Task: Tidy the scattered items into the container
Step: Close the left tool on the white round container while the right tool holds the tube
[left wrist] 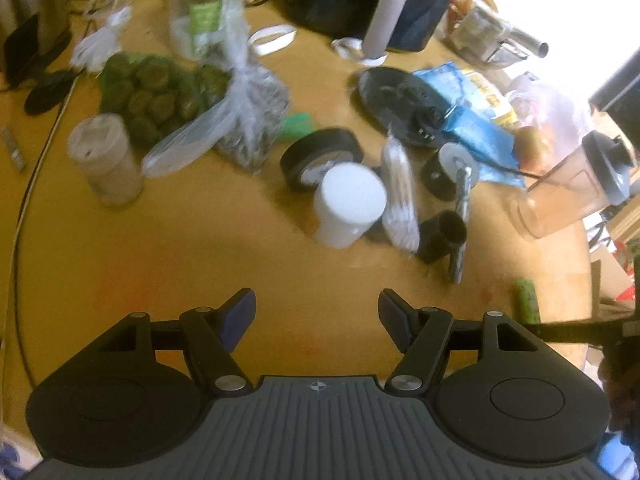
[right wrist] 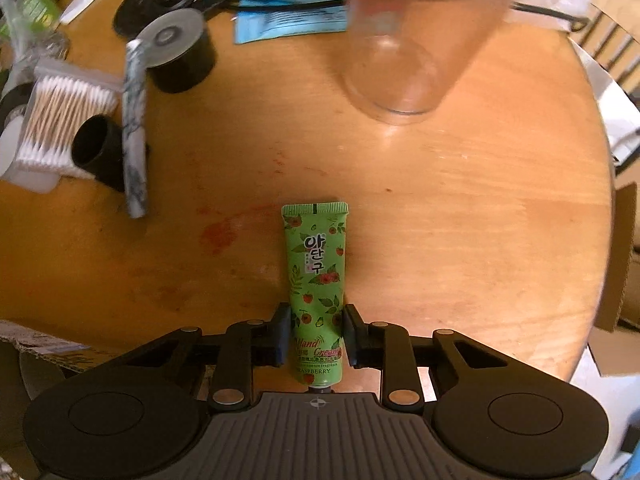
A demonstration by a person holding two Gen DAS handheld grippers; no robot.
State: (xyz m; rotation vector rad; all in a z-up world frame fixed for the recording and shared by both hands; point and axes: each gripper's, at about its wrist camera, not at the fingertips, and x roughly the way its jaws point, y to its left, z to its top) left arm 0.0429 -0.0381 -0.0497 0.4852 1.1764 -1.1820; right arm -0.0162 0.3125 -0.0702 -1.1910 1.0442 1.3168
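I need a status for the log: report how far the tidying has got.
Done: nothing visibly in the clear container yet. In hand: the right tongs are closed around the green hand cream tube, which lies on the table. Left: cotton swabs, tape roll, white jar; left tongs open, empty.

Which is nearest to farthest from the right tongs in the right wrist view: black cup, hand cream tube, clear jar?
1. Hand cream tube: between the pads of the right tongs, lying on the table.
2. Black cup: up and to the left, beside the cotton swabs.
3. Clear jar: far side, right of centre, blurred.
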